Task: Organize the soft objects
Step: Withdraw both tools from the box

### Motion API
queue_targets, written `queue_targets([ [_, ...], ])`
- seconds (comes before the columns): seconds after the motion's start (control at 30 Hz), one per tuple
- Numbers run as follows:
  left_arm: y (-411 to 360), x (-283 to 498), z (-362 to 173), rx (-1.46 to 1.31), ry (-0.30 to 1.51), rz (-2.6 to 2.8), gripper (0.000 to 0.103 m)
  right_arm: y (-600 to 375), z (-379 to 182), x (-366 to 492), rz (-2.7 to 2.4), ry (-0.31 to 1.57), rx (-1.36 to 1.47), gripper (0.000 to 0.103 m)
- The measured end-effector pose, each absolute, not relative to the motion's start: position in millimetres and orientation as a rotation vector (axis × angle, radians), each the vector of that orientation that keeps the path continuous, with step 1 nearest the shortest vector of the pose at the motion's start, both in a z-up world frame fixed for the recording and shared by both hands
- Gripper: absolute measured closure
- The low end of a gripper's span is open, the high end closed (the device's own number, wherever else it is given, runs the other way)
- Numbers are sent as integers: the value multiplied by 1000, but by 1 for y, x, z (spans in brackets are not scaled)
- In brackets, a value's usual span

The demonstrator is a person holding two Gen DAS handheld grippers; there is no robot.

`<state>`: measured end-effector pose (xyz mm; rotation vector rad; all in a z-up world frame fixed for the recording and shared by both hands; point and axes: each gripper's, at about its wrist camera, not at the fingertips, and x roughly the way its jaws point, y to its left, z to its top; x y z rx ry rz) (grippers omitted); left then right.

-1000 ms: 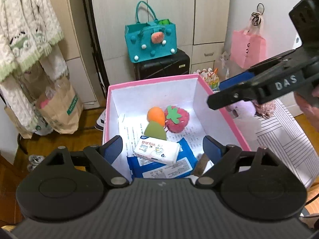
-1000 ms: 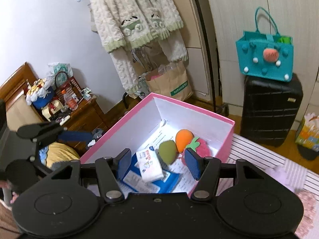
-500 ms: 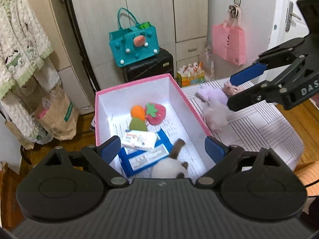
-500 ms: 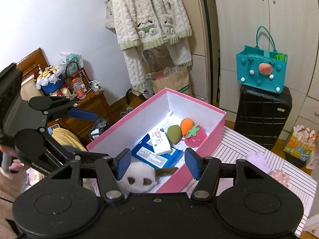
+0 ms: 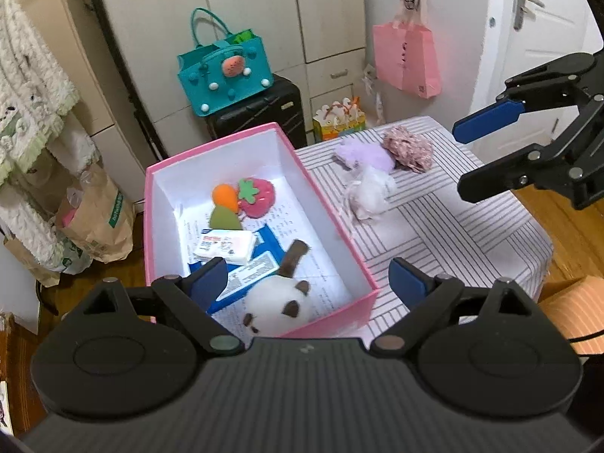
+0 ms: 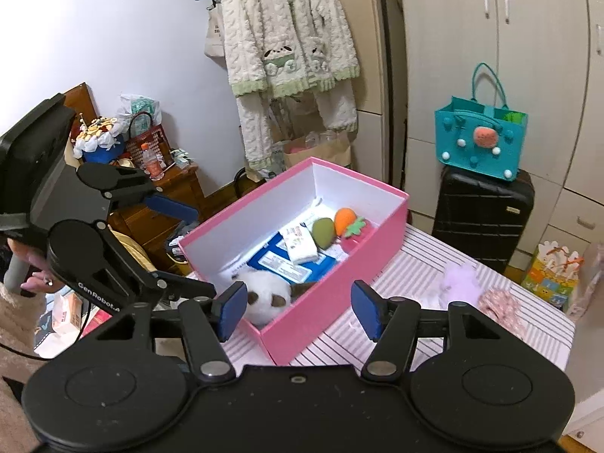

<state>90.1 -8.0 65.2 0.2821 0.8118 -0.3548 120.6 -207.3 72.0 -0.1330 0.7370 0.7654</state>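
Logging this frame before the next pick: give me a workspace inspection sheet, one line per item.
Surface: striped cloth over the table, no spills seen.
Job's things: pink box holds white plush, strawberry, orange and green pieces, tissue pack, blue packs. Purple fluffy item, white fluffy item and floral scrunchie lie on the cloth outside the box.
Clutter: nothing seen besides these.
Grippers: left gripper open and empty, jaws have just been opening; right gripper open and empty.
Cables: one thin dark cable beside the left gripper.
Surroundings: teal bag on black suitcase, hanging fleece, paper bags, cluttered wooden nightstand.
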Motion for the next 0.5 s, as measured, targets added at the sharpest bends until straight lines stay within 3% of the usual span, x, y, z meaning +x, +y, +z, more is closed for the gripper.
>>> queue_targets([
  [0.5,-82,103,46,343,853,-522,10,-281,45,115,670,766,-42,36],
])
